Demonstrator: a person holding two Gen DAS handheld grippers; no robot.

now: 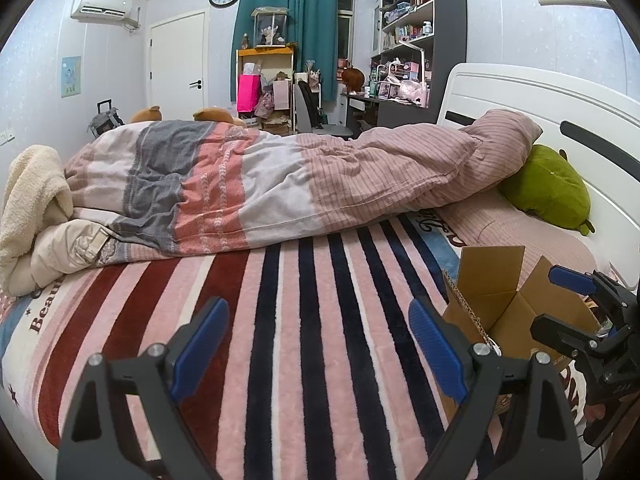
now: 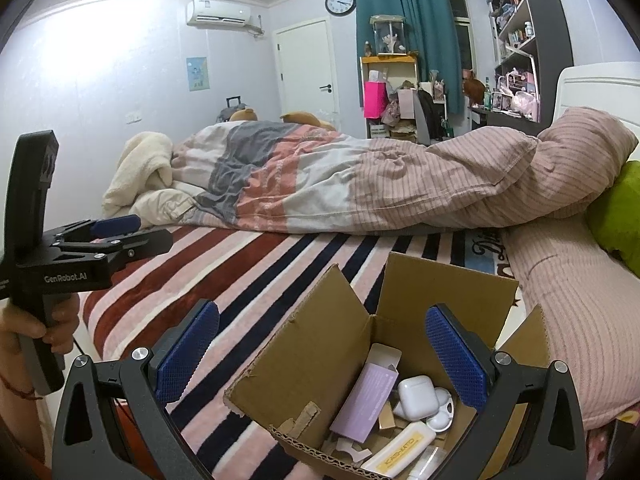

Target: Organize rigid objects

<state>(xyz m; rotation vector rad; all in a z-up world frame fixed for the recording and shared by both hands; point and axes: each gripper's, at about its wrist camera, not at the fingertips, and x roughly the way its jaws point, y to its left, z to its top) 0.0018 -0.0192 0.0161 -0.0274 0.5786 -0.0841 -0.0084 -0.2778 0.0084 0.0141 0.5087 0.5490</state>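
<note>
1. The left gripper [image 1: 318, 344] sits low over the striped blanket [image 1: 280, 320]. Its two blue pads are spread wide apart, and nothing is between them.
2. The right gripper [image 2: 322, 356] hangs over the open cardboard box [image 2: 320, 352]. Its blue pads are spread wide too, and they hold nothing.
3. In the left wrist view, the box [image 1: 492, 292] is at about 3 o'clock, just beside the right pad of the left gripper.
4. In the right wrist view, the box is at about 6 o'clock, right under the camera. Its flaps stand up and open.
5. Small hard things lie inside the box. A white earbud case [image 2: 418, 396] is near the middle. A light purple box [image 2: 366, 404] leans just beside it, at its 9 o'clock.
6. A white tube with a yellow label [image 2: 402, 454] lies at 6 o'clock from the earbud case.
7. A rumpled quilt [image 1: 280, 176] lies across the bed at 12 o'clock, well apart from both grippers.
8. A green cushion [image 1: 548, 188] rests by the headboard at 2 o'clock in the left wrist view.
9. The person's hand [image 2: 44, 320] holds the left gripper's handle at 9 o'clock in the right wrist view.
</note>
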